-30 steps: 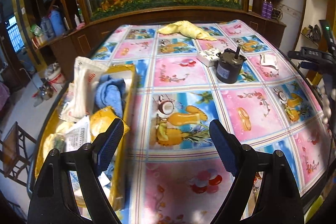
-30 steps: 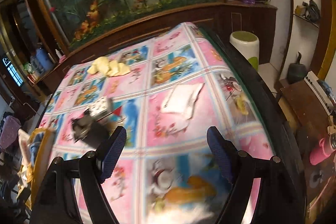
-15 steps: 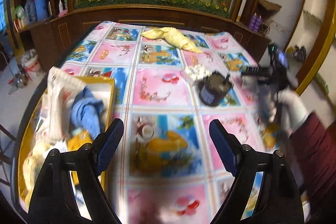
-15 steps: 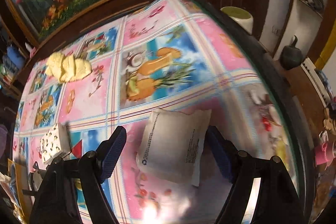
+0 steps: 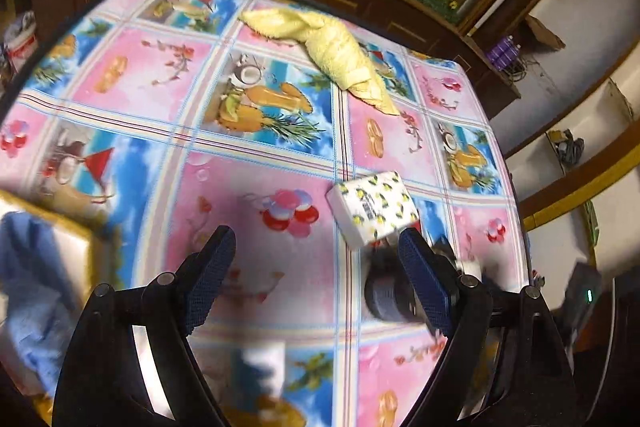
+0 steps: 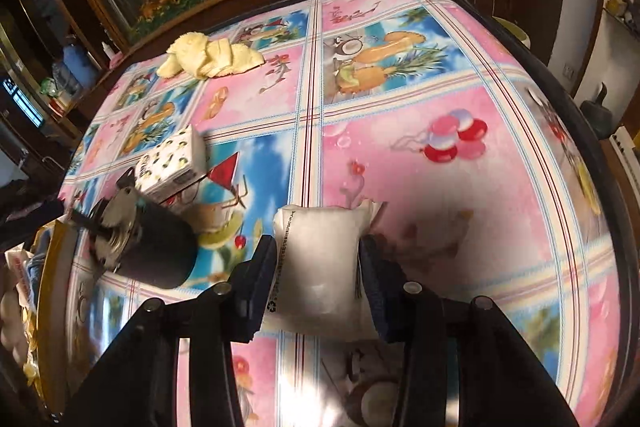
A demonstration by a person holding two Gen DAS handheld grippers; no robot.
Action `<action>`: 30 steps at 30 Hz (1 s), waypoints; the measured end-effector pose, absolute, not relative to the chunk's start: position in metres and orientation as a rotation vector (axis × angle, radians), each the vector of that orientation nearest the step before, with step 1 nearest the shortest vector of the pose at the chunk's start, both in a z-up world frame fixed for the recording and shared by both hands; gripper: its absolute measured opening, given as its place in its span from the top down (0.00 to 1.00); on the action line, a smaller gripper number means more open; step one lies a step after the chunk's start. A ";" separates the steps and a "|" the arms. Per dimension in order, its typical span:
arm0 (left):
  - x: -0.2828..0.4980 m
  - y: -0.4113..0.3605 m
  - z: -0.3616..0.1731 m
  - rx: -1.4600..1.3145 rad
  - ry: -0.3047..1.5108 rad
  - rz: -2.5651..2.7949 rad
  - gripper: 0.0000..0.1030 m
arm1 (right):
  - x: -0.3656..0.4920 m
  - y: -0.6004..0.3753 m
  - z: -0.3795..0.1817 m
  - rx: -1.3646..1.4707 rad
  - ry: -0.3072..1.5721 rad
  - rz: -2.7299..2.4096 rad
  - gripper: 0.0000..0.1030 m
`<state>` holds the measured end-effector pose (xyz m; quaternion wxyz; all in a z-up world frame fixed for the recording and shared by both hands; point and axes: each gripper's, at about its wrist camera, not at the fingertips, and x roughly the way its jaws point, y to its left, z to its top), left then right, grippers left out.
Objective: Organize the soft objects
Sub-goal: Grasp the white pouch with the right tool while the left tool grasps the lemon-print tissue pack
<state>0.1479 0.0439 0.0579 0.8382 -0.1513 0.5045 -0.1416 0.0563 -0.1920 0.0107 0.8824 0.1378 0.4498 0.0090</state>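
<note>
My right gripper (image 6: 318, 247) is closing its jaws, and both pads press the sides of a white soft pouch (image 6: 320, 267) lying on the patterned tablecloth. The left gripper (image 5: 316, 243) hangs open over the cloth with nothing between its fingers. A lemon-print tissue pack (image 5: 372, 207) lies just beyond its right finger. At the far side of the table lies a crumpled yellow towel (image 5: 332, 55), which the right wrist view shows too, yellow towel (image 6: 208, 57). A blue cloth (image 5: 24, 287) sits in the yellow tray (image 5: 86, 239) at the left.
A dark cylindrical motor (image 6: 152, 251) stands left of the pouch, next to the tissue pack (image 6: 172, 163); in the left wrist view the motor (image 5: 384, 299) is partly behind my right finger. The tray's rim (image 6: 56, 267) runs along the table's left edge. A dark wooden cabinet lines the back.
The right gripper came down over the white pouch and closed from wide open onto its sides. The left gripper swung away from the tray toward the tissue pack, staying open.
</note>
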 end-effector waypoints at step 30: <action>0.201 0.012 0.024 0.141 1.231 -0.184 0.17 | 0.064 -0.205 0.004 0.411 0.899 0.117 0.57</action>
